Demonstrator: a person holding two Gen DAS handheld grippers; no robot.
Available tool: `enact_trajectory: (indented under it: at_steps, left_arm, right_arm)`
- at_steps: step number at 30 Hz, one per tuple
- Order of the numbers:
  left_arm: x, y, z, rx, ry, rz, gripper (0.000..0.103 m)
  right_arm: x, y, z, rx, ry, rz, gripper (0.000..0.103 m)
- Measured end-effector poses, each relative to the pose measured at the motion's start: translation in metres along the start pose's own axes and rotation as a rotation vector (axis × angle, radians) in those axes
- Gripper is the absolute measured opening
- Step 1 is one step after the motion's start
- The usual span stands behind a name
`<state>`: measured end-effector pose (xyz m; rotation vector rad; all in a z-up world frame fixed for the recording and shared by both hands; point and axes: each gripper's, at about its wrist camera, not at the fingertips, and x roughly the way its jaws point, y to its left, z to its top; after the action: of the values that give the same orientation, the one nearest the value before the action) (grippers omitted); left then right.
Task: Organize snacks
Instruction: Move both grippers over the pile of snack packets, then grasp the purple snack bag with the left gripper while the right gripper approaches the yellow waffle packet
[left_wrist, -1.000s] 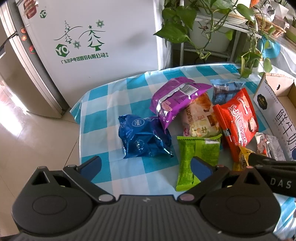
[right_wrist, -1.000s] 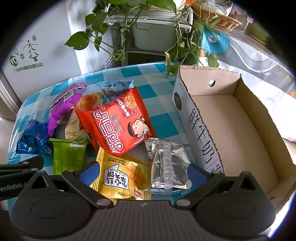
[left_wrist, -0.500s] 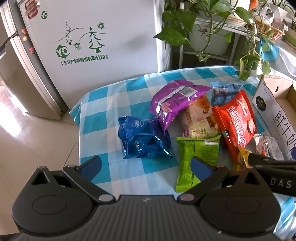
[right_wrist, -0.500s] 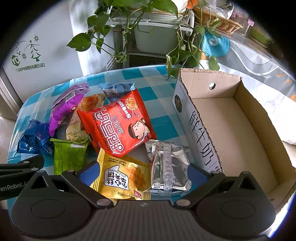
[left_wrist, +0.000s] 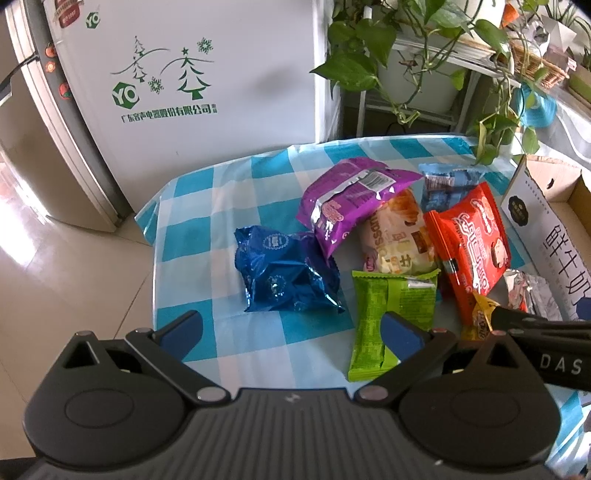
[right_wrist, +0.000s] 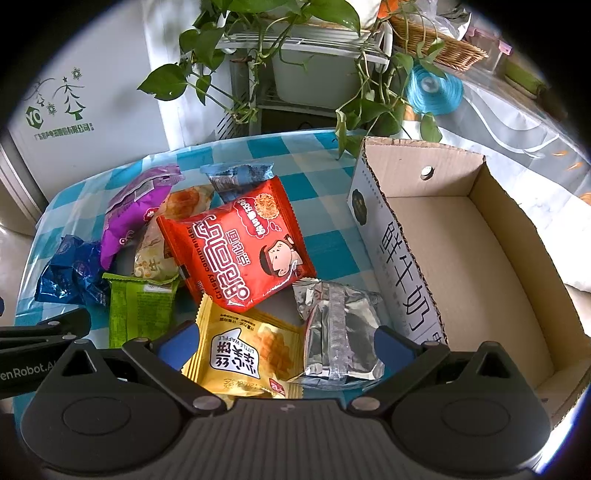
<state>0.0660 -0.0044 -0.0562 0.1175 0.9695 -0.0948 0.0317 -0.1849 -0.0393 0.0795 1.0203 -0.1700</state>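
Observation:
Several snack packs lie on the blue-checked tablecloth (left_wrist: 207, 206): a blue foil pack (left_wrist: 286, 275), a purple bag (left_wrist: 347, 199), a green bar (left_wrist: 388, 306), a red noodle bag (right_wrist: 236, 243), a yellow waffle pack (right_wrist: 245, 350) and a silver foil pack (right_wrist: 338, 332). An empty cardboard box (right_wrist: 476, 258) stands at the right. My left gripper (left_wrist: 291, 328) is open above the table's near edge, in front of the blue pack. My right gripper (right_wrist: 286, 341) is open over the yellow and silver packs.
A white fridge (left_wrist: 192, 74) stands behind the table at the left. A trailing green plant (right_wrist: 258, 48) on a rack hangs over the table's far edge. A wicker basket (right_wrist: 439, 48) and a blue tape roll (right_wrist: 434, 88) sit at the back right.
Both grippers have drawn back and risen slightly, so the table and snacks sit lower and smaller in view. No snack has moved.

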Motion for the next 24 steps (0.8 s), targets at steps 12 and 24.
enact_trajectory:
  at_steps: [12,24]
  left_arm:
    - [-0.005,0.015,0.012,-0.048,-0.022,-0.050,0.102]
    - [-0.007,0.036,0.062,-0.011,-0.085,-0.110,0.102]
  right_arm:
    - [-0.015,-0.018,0.010,0.037,-0.050,0.171,0.103]
    - [-0.033,-0.051,0.018,-0.021,-0.042,0.356,0.103]
